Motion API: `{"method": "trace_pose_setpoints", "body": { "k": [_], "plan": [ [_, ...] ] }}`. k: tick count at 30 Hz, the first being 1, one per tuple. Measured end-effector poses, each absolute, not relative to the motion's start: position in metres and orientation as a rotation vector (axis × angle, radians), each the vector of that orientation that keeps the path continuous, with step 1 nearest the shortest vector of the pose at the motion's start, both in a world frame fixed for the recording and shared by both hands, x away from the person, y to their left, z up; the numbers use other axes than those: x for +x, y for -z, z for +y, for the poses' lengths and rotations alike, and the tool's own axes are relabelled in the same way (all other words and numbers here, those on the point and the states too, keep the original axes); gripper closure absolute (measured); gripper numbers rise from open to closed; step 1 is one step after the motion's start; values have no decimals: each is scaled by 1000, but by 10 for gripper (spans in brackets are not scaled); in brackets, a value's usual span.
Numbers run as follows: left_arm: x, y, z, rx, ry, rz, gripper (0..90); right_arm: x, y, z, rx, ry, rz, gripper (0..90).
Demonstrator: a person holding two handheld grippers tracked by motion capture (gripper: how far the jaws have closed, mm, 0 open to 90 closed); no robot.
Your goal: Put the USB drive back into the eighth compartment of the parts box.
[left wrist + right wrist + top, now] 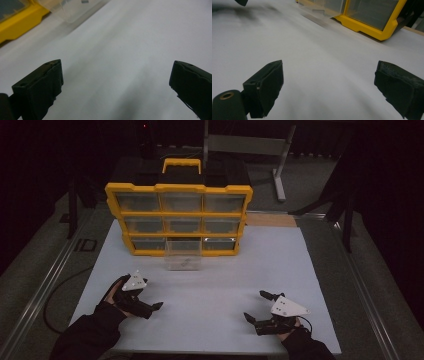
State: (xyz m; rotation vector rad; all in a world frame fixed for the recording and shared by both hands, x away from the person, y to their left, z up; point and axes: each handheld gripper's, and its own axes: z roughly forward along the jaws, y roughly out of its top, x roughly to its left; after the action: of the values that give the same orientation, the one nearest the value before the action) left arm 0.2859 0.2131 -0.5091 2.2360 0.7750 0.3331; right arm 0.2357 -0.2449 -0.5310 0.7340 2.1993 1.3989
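High view: clear drawer sits pulled out at twelve o'clock under the yellow organizer; left gripper and right gripper both released, empty. Approach squarely, grip the drawer's front rim.

Yellow-framed organizer, clear pulled-out drawer, white table, black jaws, dark sleeves
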Motion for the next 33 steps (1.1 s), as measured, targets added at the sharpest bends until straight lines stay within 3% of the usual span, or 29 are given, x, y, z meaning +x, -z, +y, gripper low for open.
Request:
{"method": "trace_pose_setpoints", "body": {
  "k": [33],
  "plan": [
    [252, 536, 232, 2205, -338, 844, 3, 235, 531, -245, 719, -1394, 2209, 91]
  ]
}}
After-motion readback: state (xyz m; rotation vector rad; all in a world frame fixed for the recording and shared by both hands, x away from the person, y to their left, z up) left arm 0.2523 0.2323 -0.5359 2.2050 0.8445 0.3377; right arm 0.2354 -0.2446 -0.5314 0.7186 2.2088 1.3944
